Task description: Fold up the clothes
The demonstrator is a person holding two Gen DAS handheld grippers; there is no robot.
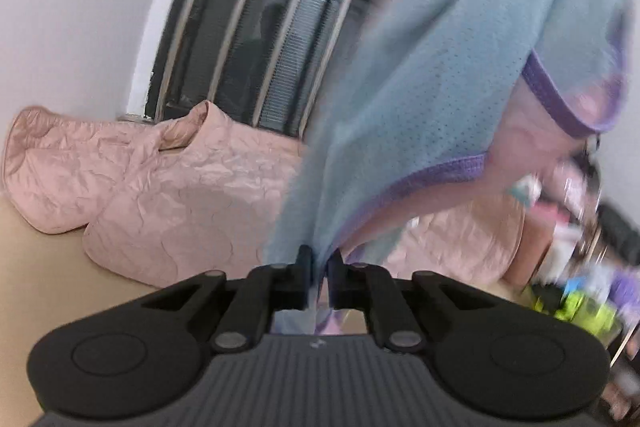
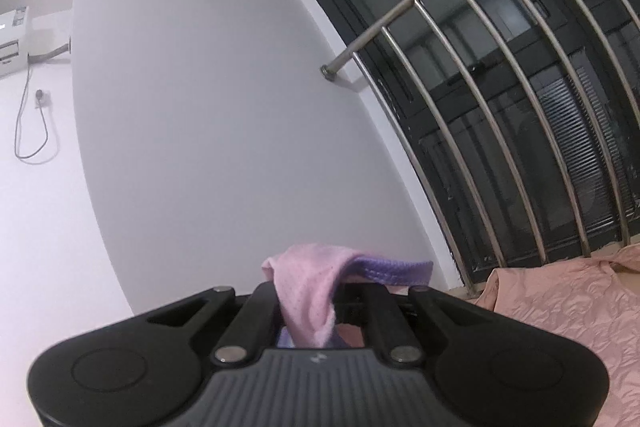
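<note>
**Mesh garment stretched between two closed grippers**

A pink quilted cover [image 1: 172, 203] lies crumpled from nine to five o'clock in the left wrist view, below a dark window behind a steel railing [image 2: 472, 75]. Blurred clutter sits at three o'clock. The left hand-held gripper [image 1: 319, 259] is clamped on a light blue mesh garment [image 1: 432, 75] with purple trim, which rises towards one o'clock. The right hand-held gripper [image 2: 310, 293] pinches its pink part, held raised.
</note>
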